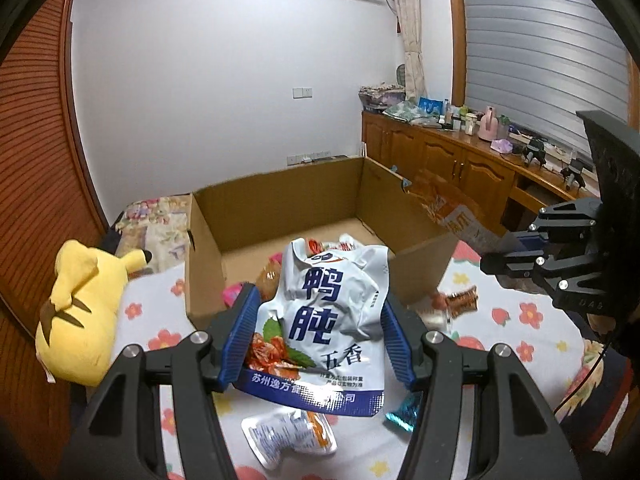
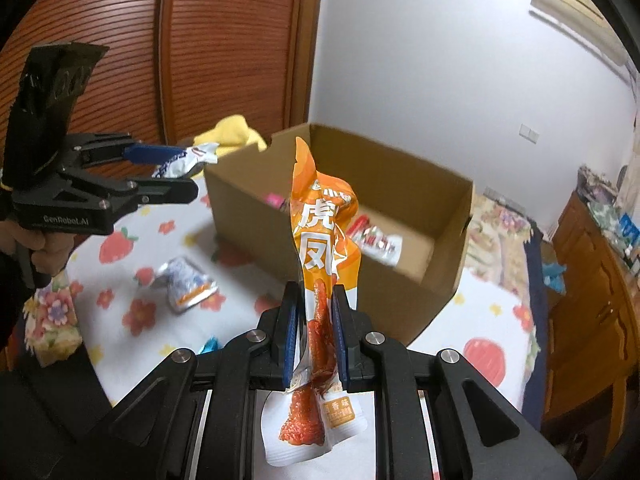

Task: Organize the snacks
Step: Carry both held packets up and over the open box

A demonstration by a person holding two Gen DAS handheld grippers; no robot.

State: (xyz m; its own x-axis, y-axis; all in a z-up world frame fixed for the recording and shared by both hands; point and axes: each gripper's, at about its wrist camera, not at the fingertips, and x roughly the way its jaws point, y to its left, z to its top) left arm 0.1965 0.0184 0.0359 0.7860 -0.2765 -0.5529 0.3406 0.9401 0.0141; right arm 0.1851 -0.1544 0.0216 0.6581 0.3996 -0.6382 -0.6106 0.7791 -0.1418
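Observation:
My left gripper (image 1: 320, 332) is shut on a white snack bag with blue lettering (image 1: 324, 320), held above the bed just in front of an open cardboard box (image 1: 280, 204). From the right wrist view that same left gripper (image 2: 176, 172) and its white bag (image 2: 188, 160) hang left of the box (image 2: 256, 220). An orange and white snack bag (image 2: 320, 240) is pinched upright in my right gripper (image 2: 314, 328), also short of the box. At the right of the left wrist view the right gripper (image 1: 496, 252) holds the orange bag (image 1: 448, 208). Several packets lie inside the box.
A small silver packet (image 1: 288, 436) and a teal wrapper (image 1: 404, 412) lie on the flowered bedsheet (image 1: 520, 320). Another small packet (image 1: 460, 300) lies right of the box. A yellow plush toy (image 1: 80, 312) sits at the left. A wooden cabinet (image 1: 460, 160) with clutter runs along the right wall.

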